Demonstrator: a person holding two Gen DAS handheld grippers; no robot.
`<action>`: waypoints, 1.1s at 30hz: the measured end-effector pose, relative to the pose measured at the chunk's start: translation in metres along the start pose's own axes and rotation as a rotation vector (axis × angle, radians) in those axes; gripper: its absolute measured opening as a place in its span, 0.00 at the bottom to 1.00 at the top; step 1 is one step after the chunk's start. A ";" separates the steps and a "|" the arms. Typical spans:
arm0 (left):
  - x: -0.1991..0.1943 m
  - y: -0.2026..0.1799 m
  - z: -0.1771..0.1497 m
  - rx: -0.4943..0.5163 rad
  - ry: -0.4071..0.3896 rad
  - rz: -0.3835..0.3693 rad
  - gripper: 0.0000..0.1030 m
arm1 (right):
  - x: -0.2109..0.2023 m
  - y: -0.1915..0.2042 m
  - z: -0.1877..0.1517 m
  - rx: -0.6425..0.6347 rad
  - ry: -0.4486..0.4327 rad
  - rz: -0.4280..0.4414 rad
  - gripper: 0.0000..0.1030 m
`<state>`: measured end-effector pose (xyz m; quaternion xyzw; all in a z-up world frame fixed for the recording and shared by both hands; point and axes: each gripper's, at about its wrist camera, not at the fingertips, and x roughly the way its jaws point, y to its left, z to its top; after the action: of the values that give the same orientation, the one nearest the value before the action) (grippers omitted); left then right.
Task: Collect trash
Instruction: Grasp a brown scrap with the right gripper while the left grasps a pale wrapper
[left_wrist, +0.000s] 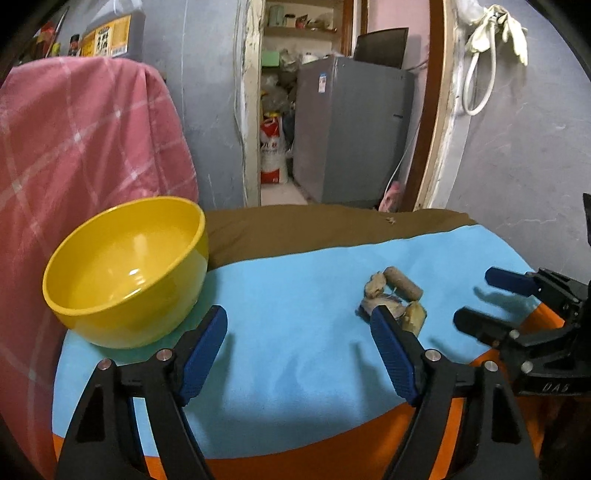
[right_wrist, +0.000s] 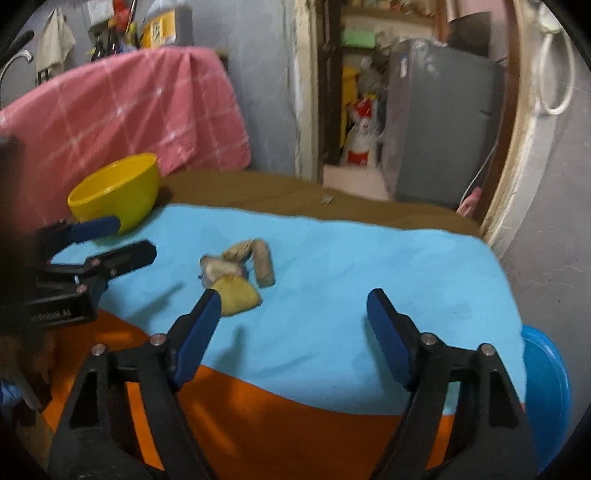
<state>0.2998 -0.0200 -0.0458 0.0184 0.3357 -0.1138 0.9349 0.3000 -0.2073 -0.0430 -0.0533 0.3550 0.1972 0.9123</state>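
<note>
yellow bowl (left_wrist: 125, 273) sits far left, left claw (left_wrist: 299, 328) spread wide and empty, trash scraps (left_wrist: 395, 299) mid-worktop, right claw (right_wrist: 293, 301) also spread; I'd grab one piece at a time, low and centred

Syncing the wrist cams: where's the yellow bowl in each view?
Left wrist: yellow bowl at left-centre, large, beside the left gripper.
Right wrist: yellow bowl at upper left, smaller, behind the left gripper.
Shared landmark: trash pile on the blue cloth.
</note>
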 end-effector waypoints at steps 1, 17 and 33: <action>0.001 0.001 0.000 -0.006 0.012 0.003 0.70 | 0.004 0.001 0.001 -0.009 0.022 0.007 0.81; 0.011 0.017 0.000 -0.088 0.103 -0.050 0.70 | 0.038 0.031 0.010 -0.122 0.179 0.076 0.41; 0.031 -0.009 0.011 -0.019 0.178 -0.151 0.70 | 0.017 0.000 -0.005 0.017 0.114 0.056 0.15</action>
<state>0.3277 -0.0362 -0.0562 -0.0056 0.4190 -0.1786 0.8902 0.3078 -0.2034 -0.0582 -0.0466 0.4092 0.2165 0.8852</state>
